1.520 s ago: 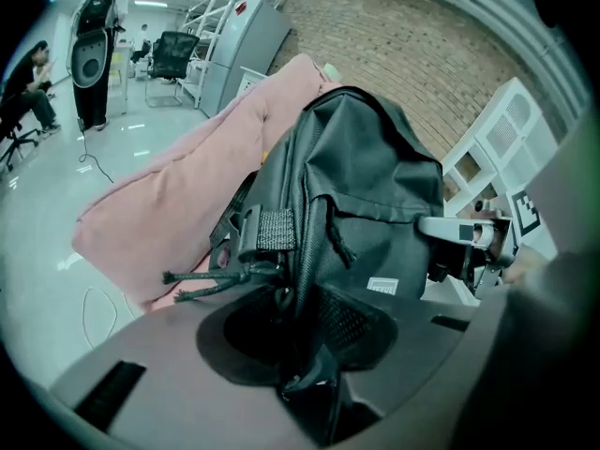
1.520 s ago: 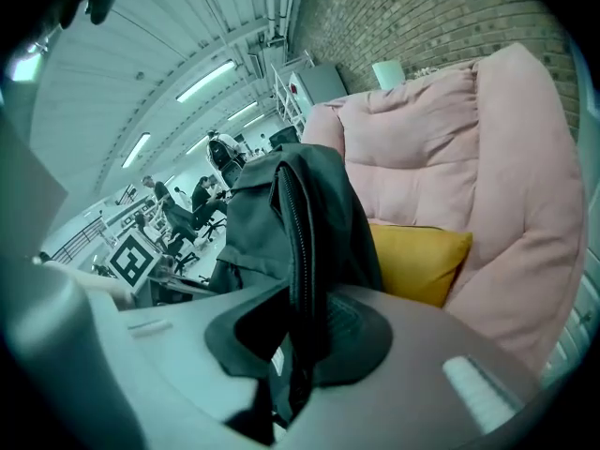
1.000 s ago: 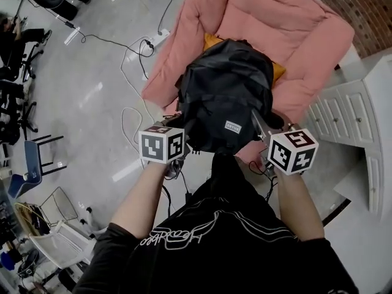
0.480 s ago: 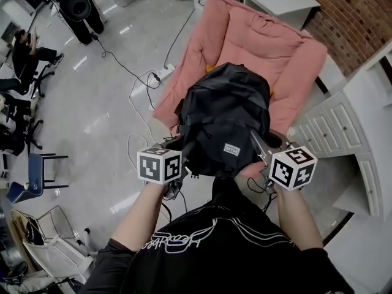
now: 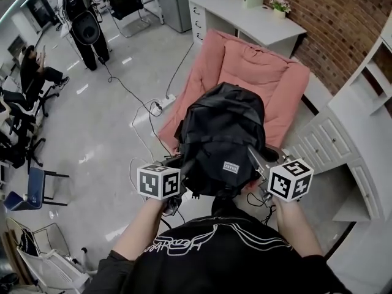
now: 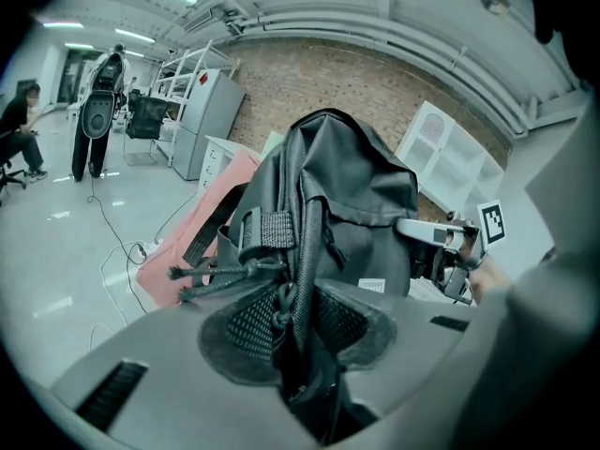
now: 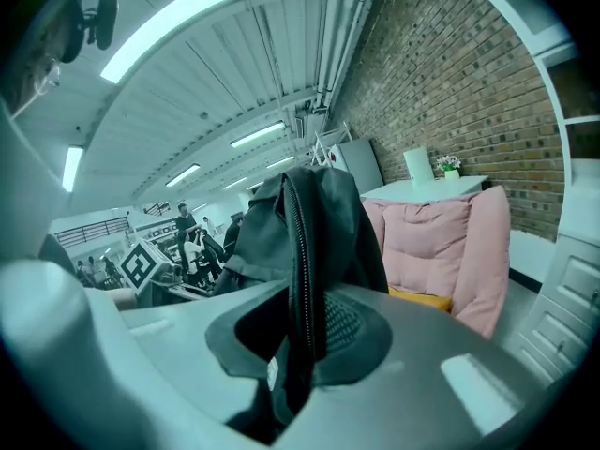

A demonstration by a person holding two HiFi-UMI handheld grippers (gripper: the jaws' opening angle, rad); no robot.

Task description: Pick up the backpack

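The black backpack (image 5: pixel 222 138) hangs in the air between both grippers, above and in front of the pink armchair (image 5: pixel 257 72). My left gripper (image 5: pixel 179 167) is shut on the backpack's left side; in the left gripper view the backpack (image 6: pixel 342 204) has a strap and webbing (image 6: pixel 298 279) clamped between the jaws. My right gripper (image 5: pixel 257 164) is shut on the backpack's right side; in the right gripper view a zipped edge (image 7: pixel 302 289) of the backpack (image 7: pixel 309 223) runs down between the jaws. The fingertips are hidden by fabric.
A yellow cushion (image 7: pixel 427 298) lies on the armchair seat. White cabinets (image 5: pixel 343 146) stand at the right, a white desk (image 5: pixel 245 17) and brick wall behind. Cables and a power strip (image 5: pixel 162 103) lie on the floor at left. People and chairs (image 5: pixel 30 72) are far left.
Both grippers have risen with the backpack, which has come up off the armchair seat and nearer to me. The view has tilted up, showing more of the room.
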